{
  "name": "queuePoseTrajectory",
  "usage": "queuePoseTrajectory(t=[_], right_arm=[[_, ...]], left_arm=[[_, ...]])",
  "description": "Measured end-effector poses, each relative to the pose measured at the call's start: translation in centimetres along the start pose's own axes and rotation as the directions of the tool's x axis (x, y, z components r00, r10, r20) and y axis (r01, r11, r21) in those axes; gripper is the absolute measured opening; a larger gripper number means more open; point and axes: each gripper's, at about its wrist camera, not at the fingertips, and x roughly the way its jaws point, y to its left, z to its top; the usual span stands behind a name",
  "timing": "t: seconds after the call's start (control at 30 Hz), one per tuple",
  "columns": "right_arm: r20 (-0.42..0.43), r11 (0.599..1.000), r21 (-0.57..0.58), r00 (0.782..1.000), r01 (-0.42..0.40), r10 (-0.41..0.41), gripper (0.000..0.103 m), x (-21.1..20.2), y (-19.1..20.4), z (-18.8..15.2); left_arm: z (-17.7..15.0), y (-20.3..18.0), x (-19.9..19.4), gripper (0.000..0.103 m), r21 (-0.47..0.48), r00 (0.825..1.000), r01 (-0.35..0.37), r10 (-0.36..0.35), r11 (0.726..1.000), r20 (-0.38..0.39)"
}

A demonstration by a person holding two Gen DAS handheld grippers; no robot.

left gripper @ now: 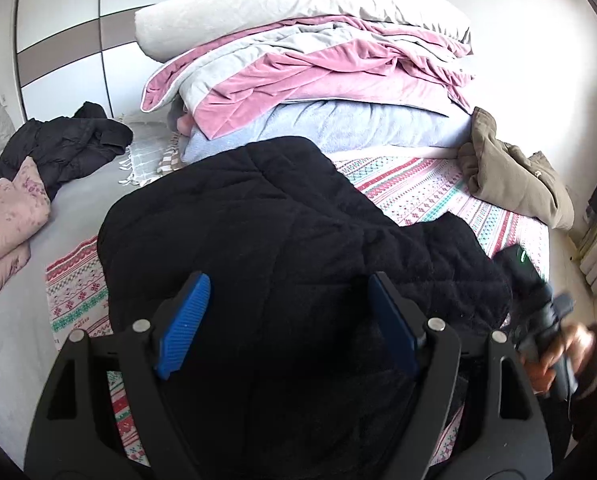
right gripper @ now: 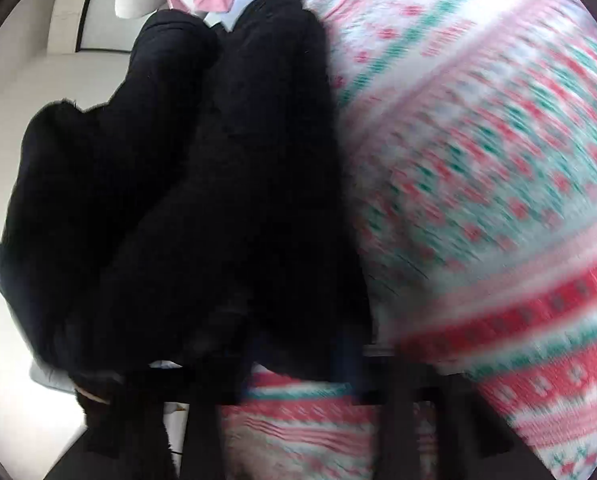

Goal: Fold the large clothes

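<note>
The black quilted coat [left gripper: 290, 240] lies spread over the patterned bedspread [left gripper: 426, 188] on the bed, filling the centre and lower half of the left wrist view. In the right wrist view the same coat [right gripper: 202, 184] occupies the left and centre of the frame, with the bedspread [right gripper: 478, 160] blurred to its right.

The left hand-held gripper [left gripper: 286, 320] stands wide above the coat, its blue pads [left gripper: 184, 324] apart with nothing pressed between them. The right hand-held gripper [left gripper: 538, 300] appears at the right edge of the left wrist view, held by a hand [left gripper: 554, 356], beside the coat's right border. Its own view is blurred; the jaws are closed together, and whether cloth is caught between them cannot be told.

A stack of folded bedding [left gripper: 310, 64] sits at upper centre. An olive garment [left gripper: 510, 176] lies at right, a second black jacket [left gripper: 66, 144] and a pink floral quilt [left gripper: 6, 220] at left.
</note>
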Motion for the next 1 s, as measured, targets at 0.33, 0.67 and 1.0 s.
queuePoseTrajectory(t=[0.33,0.67,1.0], right_arm=[[-0.030,0.992,0.001,0.992,0.126,-0.126,0.023,-2.9,-3.5,-0.7],[0.248,0.952,-0.228,0.958,0.203,-0.145,0.081,-11.1,9.3,6.0],[0.017,0.972,-0.171,0.987,0.161,-0.161,0.033,2.0,11.4,16.2]], left_arm=[[-5.7,-4.5,1.1,0.081,0.122,0.997,0.049,-0.056,0.991,0.059],[-5.1,-3.6,0.1,0.083,0.070,0.994,0.020,-0.027,0.997,0.103],[-3.5,-1.5,-1.0,0.090,-0.002,0.996,0.013,-0.013,1.000,0.089]])
